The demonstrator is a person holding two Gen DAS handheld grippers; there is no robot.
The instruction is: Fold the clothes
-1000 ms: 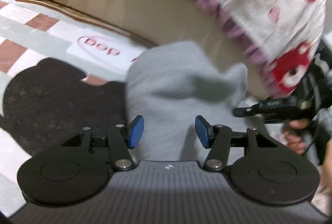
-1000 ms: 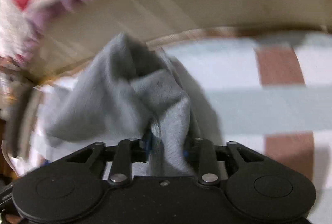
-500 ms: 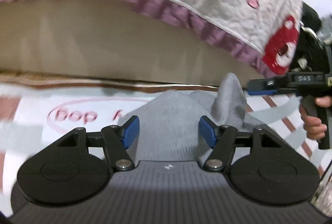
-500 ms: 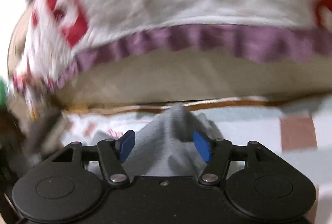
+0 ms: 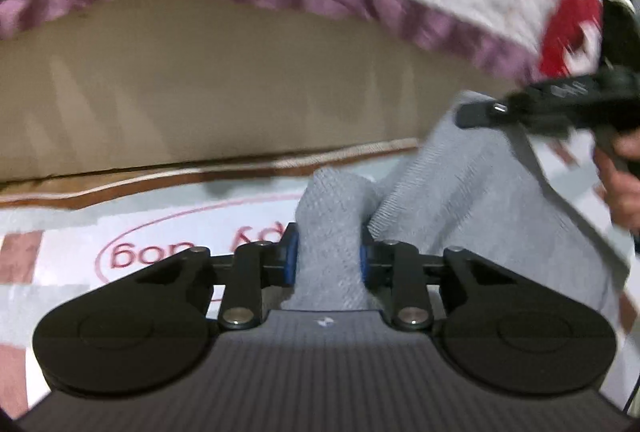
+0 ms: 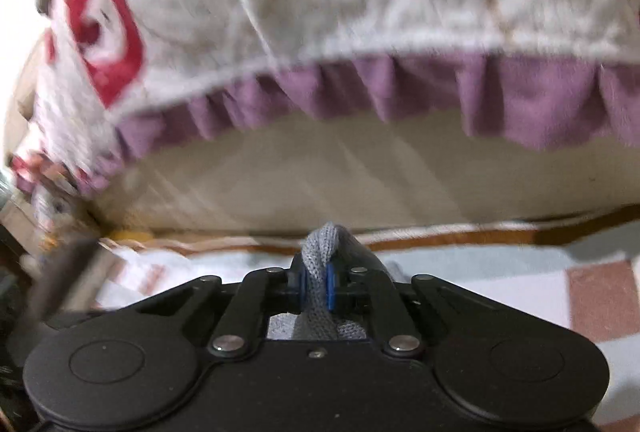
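A grey knit garment hangs stretched between my two grippers above a checked mat. My left gripper is shut on a bunched fold of the grey garment. My right gripper is shut on another edge of the grey garment, which pokes up between its blue pads. In the left wrist view the right gripper shows at the upper right, holding the cloth's far corner, with the person's hand behind it.
A bed with a beige base and a white quilt with a purple frill and red prints stands close ahead. The mat bears a pink oval logo. Clutter sits at the far left of the right wrist view.
Both grippers, open half a second ago, have shut on the grey garment and lifted it off the mat. The views are blurred by motion.
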